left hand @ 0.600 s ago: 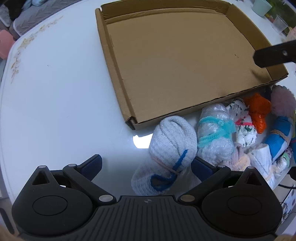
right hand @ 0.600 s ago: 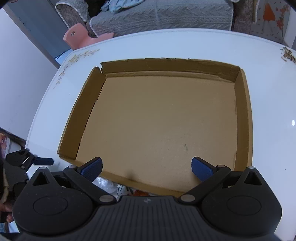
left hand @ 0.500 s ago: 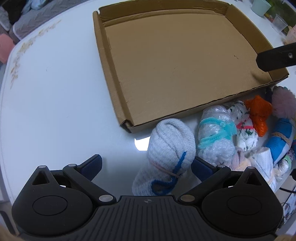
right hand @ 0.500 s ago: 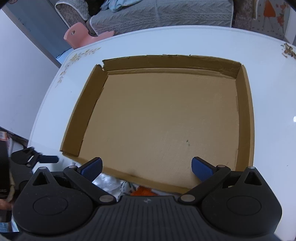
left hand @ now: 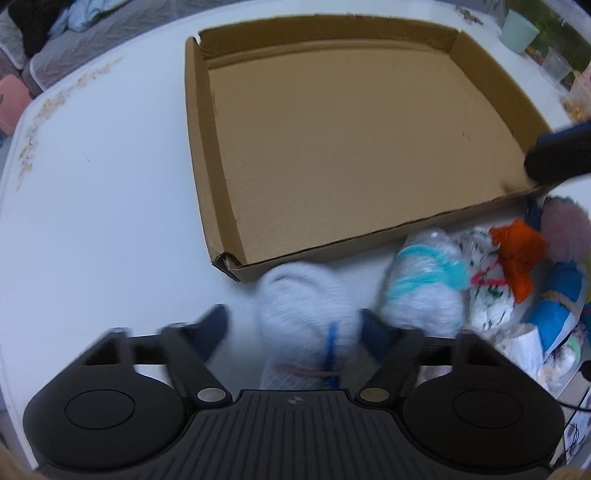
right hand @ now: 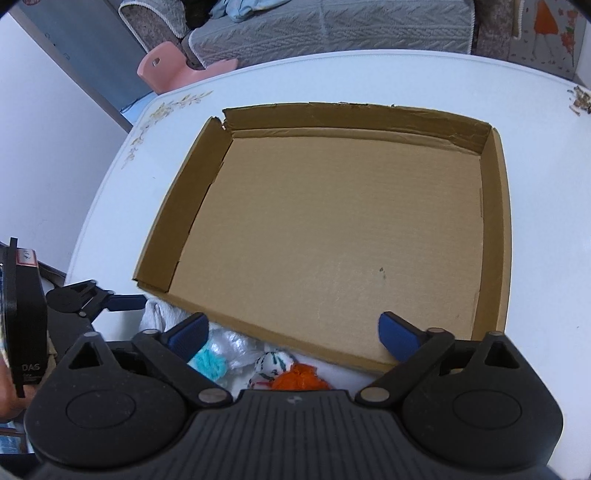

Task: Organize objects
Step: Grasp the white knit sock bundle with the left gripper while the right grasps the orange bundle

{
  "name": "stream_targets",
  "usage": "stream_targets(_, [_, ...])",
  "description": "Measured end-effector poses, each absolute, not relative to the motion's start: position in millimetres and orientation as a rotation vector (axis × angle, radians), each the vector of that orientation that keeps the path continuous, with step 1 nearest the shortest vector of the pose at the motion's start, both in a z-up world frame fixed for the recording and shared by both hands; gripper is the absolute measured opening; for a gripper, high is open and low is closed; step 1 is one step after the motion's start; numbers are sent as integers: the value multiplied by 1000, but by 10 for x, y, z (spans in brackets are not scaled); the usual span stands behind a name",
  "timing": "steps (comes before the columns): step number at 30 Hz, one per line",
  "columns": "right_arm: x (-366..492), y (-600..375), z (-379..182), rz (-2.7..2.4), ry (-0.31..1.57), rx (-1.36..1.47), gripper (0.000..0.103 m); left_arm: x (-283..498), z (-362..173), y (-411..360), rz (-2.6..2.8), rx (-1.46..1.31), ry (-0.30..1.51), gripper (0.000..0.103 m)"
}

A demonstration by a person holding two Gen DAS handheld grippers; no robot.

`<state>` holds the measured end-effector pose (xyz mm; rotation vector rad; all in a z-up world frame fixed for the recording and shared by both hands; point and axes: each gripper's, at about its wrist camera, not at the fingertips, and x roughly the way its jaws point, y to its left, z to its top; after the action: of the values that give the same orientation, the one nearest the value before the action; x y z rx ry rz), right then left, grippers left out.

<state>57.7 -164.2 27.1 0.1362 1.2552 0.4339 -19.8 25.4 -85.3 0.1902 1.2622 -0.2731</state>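
A shallow cardboard box point(left hand: 199, 147) lies on the white table point(left hand: 92, 221), with nothing inside it. Along its near wall sits a row of rolled socks. My left gripper point(left hand: 295, 325) straddles the grey roll with a blue stripe point(left hand: 306, 314). Its jaws are narrowing; the right pad is at the roll, while the left pad still shows a gap. Beside it lie a white roll tied with teal yarn point(left hand: 424, 280), a patterned white roll point(left hand: 484, 295) and an orange one point(left hand: 517, 254). My right gripper point(right hand: 293, 328) hangs open over the box's point(right hand: 496, 221) near wall, holding nothing.
A blue roll point(left hand: 557, 295) and a pinkish fluffy one point(left hand: 565, 229) lie at the far right. A mint cup point(left hand: 519, 31) and a clear glass point(left hand: 557, 68) stand beyond the box. A pink chair point(right hand: 173, 68) and a grey sofa point(right hand: 332, 29) are behind the table.
My left gripper has slid right so the grey roll sits between its fingers, and its jaws have narrowed. The right gripper has drawn back, revealing more of the rolls.
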Motion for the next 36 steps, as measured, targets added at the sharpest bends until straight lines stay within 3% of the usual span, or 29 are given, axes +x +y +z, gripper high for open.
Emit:
stream_targets(2, [525, -1666, 244, 439, 1278, 155, 81, -119, -800, 257, -263, 156, 1273, 52])
stream_targets(13, [266, -1573, 55, 432, 1376, 123, 80, -136, -680, 365, -222, 135, 1264, 50])
stream_targets(22, [270, -1685, 40, 469, 1413, 264, 65, -61, -637, 354, -221, 105, 1239, 50])
stream_targets(30, [269, -1633, -172, 387, 1447, 190, 63, -75, -613, 403, -209, 85, 1233, 50])
stream_targets(33, [253, -1623, -219, 367, 1456, 174, 53, -74, -609, 402, -208, 82, 1231, 50])
stream_targets(36, [274, -1701, -234, 370, 1466, 197, 36, -71, -586, 420, -206, 74, 1223, 50])
